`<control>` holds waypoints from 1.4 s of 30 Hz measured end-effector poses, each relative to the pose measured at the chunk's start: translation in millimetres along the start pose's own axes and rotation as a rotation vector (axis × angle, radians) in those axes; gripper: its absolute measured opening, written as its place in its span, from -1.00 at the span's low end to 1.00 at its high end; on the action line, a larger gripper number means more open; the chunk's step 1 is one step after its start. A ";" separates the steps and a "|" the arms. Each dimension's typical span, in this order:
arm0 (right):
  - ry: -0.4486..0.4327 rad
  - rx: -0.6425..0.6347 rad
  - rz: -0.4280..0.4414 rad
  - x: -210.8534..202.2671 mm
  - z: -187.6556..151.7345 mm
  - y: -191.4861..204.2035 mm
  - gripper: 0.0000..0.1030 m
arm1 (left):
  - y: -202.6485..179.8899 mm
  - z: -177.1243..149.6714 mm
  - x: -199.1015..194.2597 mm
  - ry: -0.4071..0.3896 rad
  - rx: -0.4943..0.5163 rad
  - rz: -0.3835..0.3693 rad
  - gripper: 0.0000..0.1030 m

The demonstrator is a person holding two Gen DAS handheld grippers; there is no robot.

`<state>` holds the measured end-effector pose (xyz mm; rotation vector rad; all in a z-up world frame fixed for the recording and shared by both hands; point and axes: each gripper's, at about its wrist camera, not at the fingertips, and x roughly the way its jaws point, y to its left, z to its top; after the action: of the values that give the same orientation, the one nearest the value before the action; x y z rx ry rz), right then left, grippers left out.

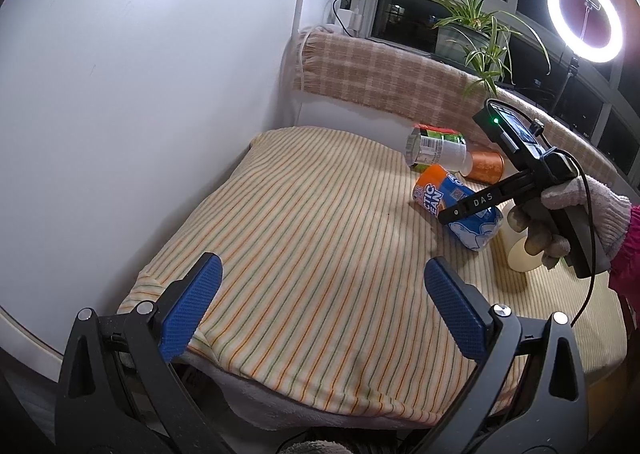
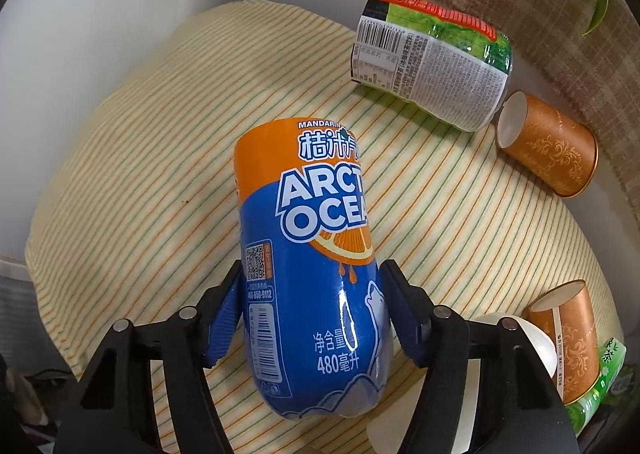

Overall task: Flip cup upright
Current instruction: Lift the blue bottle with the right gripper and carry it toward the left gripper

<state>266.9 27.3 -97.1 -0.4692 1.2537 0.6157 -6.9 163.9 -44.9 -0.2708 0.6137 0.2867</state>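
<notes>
Nearest, the left gripper (image 1: 322, 306) hangs over the front edge of the yellow striped cloth (image 1: 280, 222) with its blue-padded fingers spread wide and nothing between them. Further right, the right gripper (image 2: 312, 318), held in a gloved hand (image 1: 576, 222), is clamped on both sides of the blue-and-orange plastic cup cut from an "Arctic Ocean" bottle (image 2: 308, 262); both blue pads (image 2: 224, 326) press against its lower body. That cup is tilted, rounded base toward the camera and orange end pointing away, and whether it touches the cloth cannot be told. Just right of the gripper stand a white paper cup (image 2: 536, 342) and a copper-patterned paper cup (image 2: 568, 338), close together, with a green-labelled thing (image 2: 608, 378) behind them at the frame's edge. Beyond, a green-and-white labelled cup cut from a bottle (image 2: 432, 70) lies on its side, and another copper-patterned paper cup (image 2: 548, 146) lies beside it, nearly touching. Behind these runs a beige checked blanket (image 1: 380, 74), with a potted spider plant (image 1: 476, 22) and a lit ring light (image 1: 584, 18) farthest back
</notes>
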 end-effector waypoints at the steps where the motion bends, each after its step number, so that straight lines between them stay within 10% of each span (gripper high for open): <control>1: -0.003 0.002 0.004 -1.1 -1.1 0.3 0.26 | -0.2 0.3 -0.3 -0.001 0.001 0.001 0.99; 24: -0.306 0.286 0.268 -99.9 -102.2 -50.5 0.24 | -43.8 5.4 1.7 -0.016 0.071 -0.081 0.99; 42: -0.323 0.748 0.191 -81.5 -253.2 -121.7 0.25 | -137.0 -8.8 18.5 0.052 0.192 -0.278 0.99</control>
<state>147.9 -239.6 -83.3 0.3639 1.1252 0.3219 49.7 37.6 -40.4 -0.1761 0.6417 -0.0471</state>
